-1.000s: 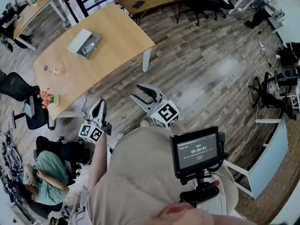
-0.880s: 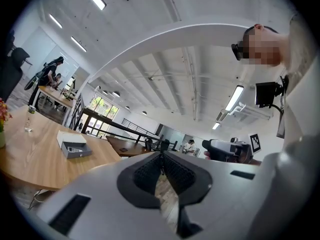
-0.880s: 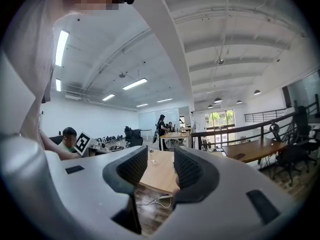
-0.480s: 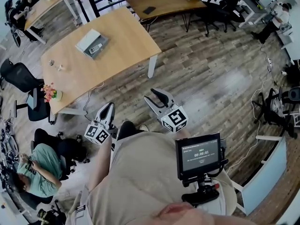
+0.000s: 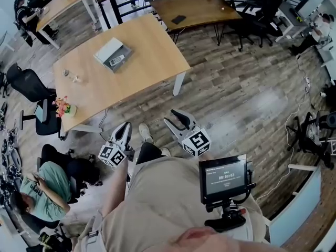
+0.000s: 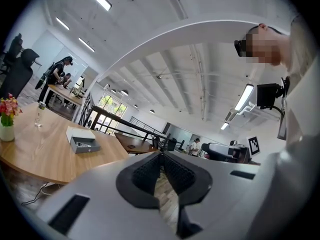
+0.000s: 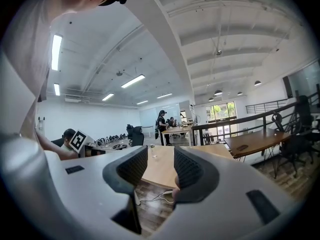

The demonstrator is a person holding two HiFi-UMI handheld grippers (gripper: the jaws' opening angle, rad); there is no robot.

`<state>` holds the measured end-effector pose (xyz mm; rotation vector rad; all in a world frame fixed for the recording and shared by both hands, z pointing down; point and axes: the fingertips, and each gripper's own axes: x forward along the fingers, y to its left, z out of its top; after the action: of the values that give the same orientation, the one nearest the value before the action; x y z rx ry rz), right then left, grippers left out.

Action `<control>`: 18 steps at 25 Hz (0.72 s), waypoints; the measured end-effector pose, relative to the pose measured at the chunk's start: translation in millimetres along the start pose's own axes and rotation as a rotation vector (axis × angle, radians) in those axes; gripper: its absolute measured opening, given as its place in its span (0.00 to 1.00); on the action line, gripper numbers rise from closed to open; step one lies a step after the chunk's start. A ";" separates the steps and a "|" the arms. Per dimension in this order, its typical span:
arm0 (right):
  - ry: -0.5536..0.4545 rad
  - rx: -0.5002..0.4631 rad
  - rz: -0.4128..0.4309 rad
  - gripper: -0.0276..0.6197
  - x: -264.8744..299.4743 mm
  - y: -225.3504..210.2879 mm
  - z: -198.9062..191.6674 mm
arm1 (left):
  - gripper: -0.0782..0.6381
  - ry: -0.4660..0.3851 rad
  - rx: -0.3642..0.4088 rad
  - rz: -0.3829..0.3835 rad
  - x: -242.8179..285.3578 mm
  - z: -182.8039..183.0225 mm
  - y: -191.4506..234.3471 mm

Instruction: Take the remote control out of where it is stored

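Note:
An open grey box (image 5: 109, 51) lies on the light wooden table (image 5: 142, 62), far from both grippers. A remote control (image 5: 116, 60) rests in its tray. The left gripper view shows the same box (image 6: 81, 139) on the table at the left. My left gripper (image 5: 125, 126) hangs over the floor near the table's corner. It points level, and its jaws (image 6: 161, 155) are shut with the tips touching. My right gripper (image 5: 171, 117) is over the floor to its right. Its pads (image 7: 161, 149) stand a little apart with nothing between them.
On the table there is also a flower pot (image 5: 65, 108) and small glass items (image 5: 71, 76). A dark wooden table (image 5: 194, 7) stands behind it. Office chairs (image 5: 29, 85) and a seated person (image 5: 39, 193) are at the left. Cables lie on the floor at the right.
The table and box have drifted right and down in the head view. Both grippers sit a little lower and further right in it. A shoe now shows between them. Neither jaw gap has changed.

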<state>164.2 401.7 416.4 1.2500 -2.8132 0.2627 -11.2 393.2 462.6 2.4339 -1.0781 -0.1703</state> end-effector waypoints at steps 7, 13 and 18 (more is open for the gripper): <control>0.004 0.014 0.023 0.28 54.4 -19.3 10.4 | 0.12 -0.017 0.013 -0.015 27.9 31.7 29.4; 0.028 -0.023 0.083 0.28 138.0 -19.9 27.1 | 0.12 -0.042 0.000 0.021 35.9 64.1 89.9; 0.069 -0.054 0.114 0.28 196.3 -25.9 37.3 | 0.12 -0.086 0.013 0.079 39.5 92.9 142.4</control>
<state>52.3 234.5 405.9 1.0511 -2.8168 0.2287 -106.6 247.7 449.9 2.4103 -1.2138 -0.2444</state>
